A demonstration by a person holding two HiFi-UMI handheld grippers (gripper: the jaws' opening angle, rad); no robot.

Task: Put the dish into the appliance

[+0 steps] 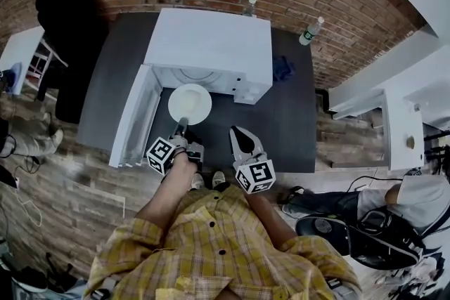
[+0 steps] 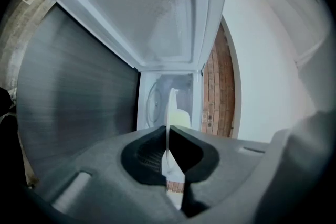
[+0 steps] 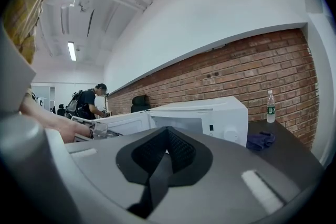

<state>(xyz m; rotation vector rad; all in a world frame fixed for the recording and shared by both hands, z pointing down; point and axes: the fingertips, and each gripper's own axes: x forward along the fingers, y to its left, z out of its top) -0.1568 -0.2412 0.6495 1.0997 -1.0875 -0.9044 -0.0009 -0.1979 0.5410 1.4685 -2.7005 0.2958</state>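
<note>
A round white dish hangs level in front of the white microwave, just outside its open cavity. My left gripper is shut on the dish's near rim. In the left gripper view the dish stands edge-on between the pads, in line with the cavity and its glass turntable. The microwave door is swung open to the left. My right gripper hovers over the dark table to the right of the dish, shut and empty, pads together.
Two water bottles stand behind the microwave against the brick wall. A blue cloth lies right of it. A black chair stands at the left. White desks are at the right, where a person sits.
</note>
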